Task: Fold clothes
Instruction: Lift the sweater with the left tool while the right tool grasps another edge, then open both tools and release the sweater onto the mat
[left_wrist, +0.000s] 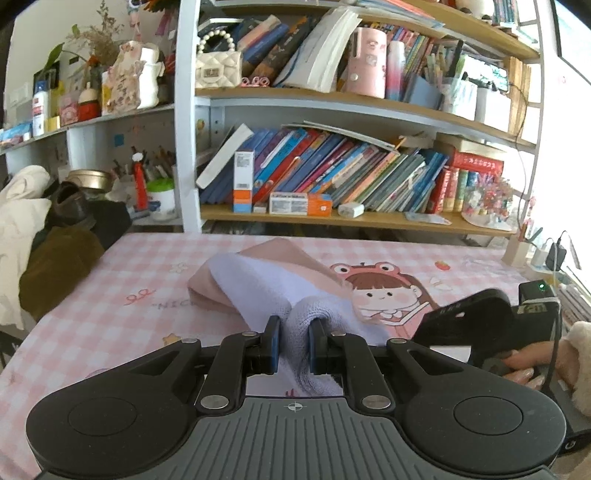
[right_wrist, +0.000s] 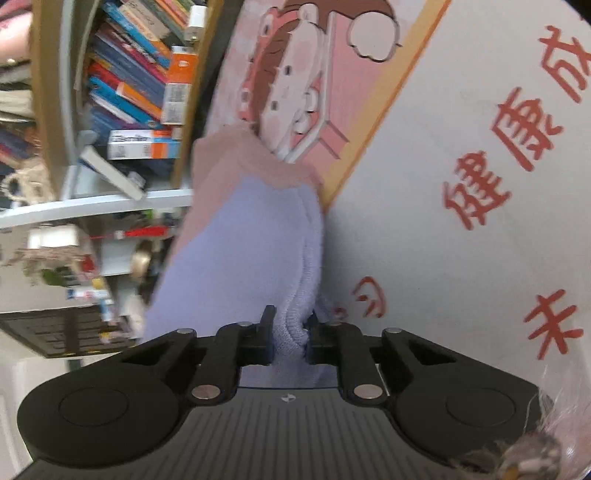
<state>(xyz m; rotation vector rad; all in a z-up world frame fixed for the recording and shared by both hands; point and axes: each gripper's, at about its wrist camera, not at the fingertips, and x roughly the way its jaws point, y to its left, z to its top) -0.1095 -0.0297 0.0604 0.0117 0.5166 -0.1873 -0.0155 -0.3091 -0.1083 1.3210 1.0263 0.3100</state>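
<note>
Right up close in the left wrist view, the left gripper (left_wrist: 293, 345) pinches a fold of the soft lilac cloth (left_wrist: 258, 284). Its two fingers are squeezed on the cloth, near the bottom middle of the frame. The cloth has a pink part (left_wrist: 291, 254) too, and it lies in a bunched heap in the middle of the frame on the pink checked table cover (left_wrist: 140, 266). A cartoon girl with a frog hat (left_wrist: 373, 288) is printed on the cover, just right of the cloth. At the lower right, a hand (left_wrist: 528, 363) holds the other black tool. A big bookshelf (left_wrist: 332, 218) full of books fills the top.

The right wrist view is tipped sideways. The right gripper (right_wrist: 290, 339) is clamped on the lilac cloth as well, at the bottom middle. The cloth runs up the middle of the frame to its pink end. Red letters (right_wrist: 517, 140) on the cover show at the right.
</note>
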